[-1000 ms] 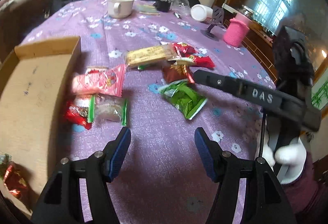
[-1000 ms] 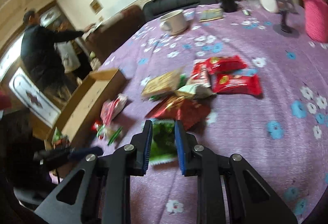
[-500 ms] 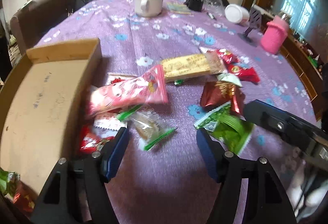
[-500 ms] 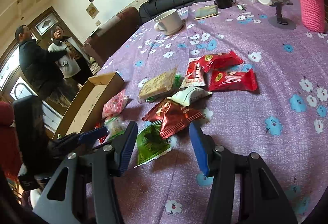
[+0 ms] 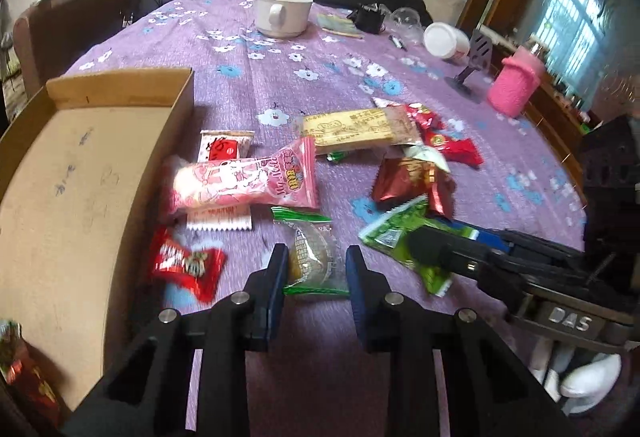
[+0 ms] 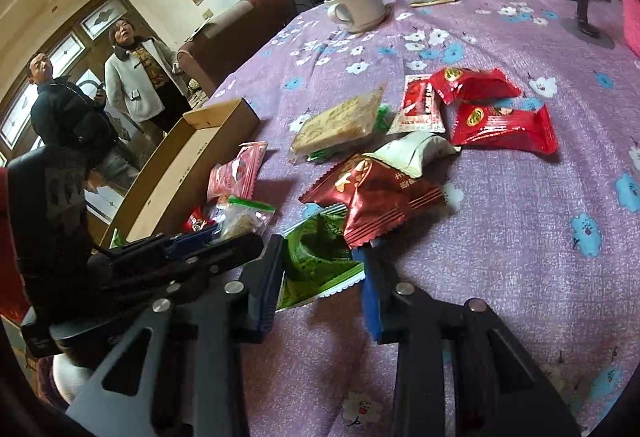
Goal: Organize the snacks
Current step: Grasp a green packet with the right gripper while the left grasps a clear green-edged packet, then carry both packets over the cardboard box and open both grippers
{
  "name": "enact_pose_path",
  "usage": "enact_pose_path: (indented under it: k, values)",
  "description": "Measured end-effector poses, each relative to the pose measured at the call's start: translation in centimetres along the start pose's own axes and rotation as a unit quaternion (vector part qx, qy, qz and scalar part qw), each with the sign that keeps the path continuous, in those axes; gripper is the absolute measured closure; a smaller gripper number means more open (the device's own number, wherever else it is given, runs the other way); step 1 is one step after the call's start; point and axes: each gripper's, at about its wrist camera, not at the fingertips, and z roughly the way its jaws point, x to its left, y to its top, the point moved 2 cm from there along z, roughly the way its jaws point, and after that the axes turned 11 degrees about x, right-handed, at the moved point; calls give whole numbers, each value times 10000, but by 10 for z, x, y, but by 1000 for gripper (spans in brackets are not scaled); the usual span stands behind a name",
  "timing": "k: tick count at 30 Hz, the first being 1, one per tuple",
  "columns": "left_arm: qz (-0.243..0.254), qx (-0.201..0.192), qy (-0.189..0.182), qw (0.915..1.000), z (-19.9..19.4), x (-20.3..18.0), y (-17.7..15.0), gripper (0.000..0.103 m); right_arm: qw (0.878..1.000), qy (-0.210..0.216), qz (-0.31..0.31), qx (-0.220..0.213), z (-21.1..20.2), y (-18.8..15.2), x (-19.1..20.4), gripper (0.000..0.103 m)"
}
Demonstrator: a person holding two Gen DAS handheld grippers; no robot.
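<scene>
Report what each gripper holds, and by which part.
Left gripper closing across the clear green-edged packet; right gripper closing across the green packet. Firm grip unconfirmed.

I can't read the blurred red wrapper (image 5: 186,263); the box (image 5: 76,173) runs off frame.

Bench clutter I see beyond the job
A white mug (image 5: 283,14), a pink cup (image 5: 515,87), two bystanders (image 6: 136,77) by the doorway.

Both views were taken close above the bench (image 5: 280,85), angled down toward its far edge; the snack pile (image 6: 372,197) was shared.
</scene>
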Motion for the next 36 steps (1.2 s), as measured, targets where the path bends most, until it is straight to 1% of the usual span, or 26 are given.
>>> enact_pose_path:
  k: [3,6,8,10,13,15,17,19,21,26,31,33,36]
  values:
    - [-139,-111,-265,9995,-14,5,-8,75,9999,98,1,-30,-2,-2,1,66]
    - [-261,-234,-456,9983,-32,12,-16,75,9992,401,84,-40,-5,-3,0,66]
    - [-383,-328,-545,9972,-45,22,-21,75,9982,582,125,-42,-7,-4,1,66]
    - [-546,-435,-590,9958,-59,37,-24,75,9978,647,140,-57,-10,-6,3,66]
    - [-815,-597,-587,9932,-74,62,-28,75,9977,660,59,-100,-17,-9,13,66]
    - [-1026,-671,-504,9912,-80,83,-30,75,9974,715,-7,-131,-23,-14,23,66]
    - [-1238,-678,-478,9888,-82,105,-30,75,9964,841,-65,-129,-29,-17,36,66]
    - [-1436,-666,-451,9864,-83,125,-28,75,9960,874,-159,-92,-31,-15,48,66]
    - [-1532,-692,-386,9850,-86,139,-27,75,9954,917,-287,-12,-29,-10,66,66]
    - [-1752,-726,-148,9817,-90,166,-20,75,9932,963,-602,254,-7,1,110,66]
    - [-1970,-711,-35,9778,-90,192,-20,74,9898,912,-984,488,23,8,155,66]
    - [-2050,-709,-74,9762,-90,199,-21,74,9882,834,-1135,606,39,10,173,66]
    - [-2138,-767,-237,9736,-94,208,-26,72,9860,678,-1307,784,65,13,194,66]
